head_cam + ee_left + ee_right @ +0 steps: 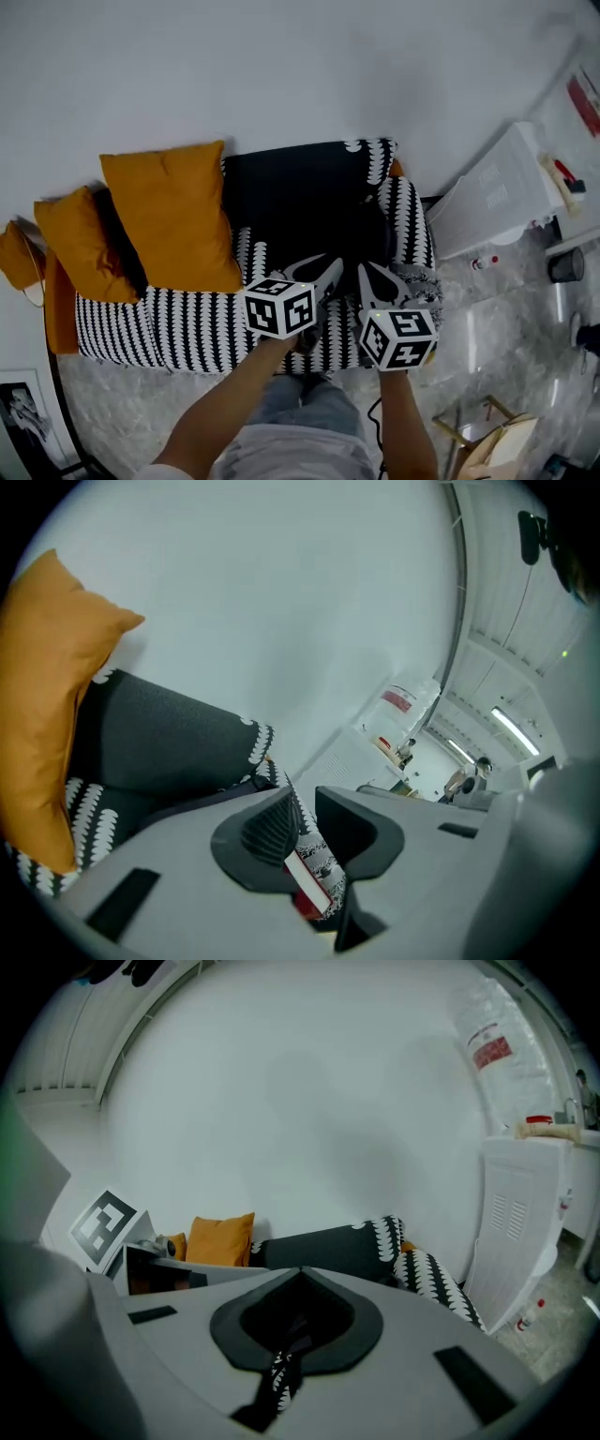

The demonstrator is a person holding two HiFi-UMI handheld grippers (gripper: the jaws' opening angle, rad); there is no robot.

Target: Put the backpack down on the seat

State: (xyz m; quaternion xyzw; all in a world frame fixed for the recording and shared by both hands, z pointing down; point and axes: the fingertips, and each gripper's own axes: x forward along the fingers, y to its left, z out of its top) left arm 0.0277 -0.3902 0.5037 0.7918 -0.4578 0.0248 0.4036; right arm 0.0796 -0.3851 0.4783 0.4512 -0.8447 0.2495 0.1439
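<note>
Black backpack (364,236), hard to tell from the dark sofa back (300,183), seems to lie on the patterned seat (187,328), right end. Judged step: let go cleanly, lifting straight off the straps with no drag. Left gripper (302,799): jaws partly spread, nothing between. Right gripper (300,1271): jaws pressed together, nothing clearly pinched.

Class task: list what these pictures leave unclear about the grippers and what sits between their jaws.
- Left gripper view: jaws of the left gripper stand apart around a patterned piece; the gripper body hides its lower end; whether it is pinched is unclear.
- Right gripper view: right gripper is shut on a patterned strip, lower end likewise hidden.
- Head view: both grippers cover part of the sofa.
</note>
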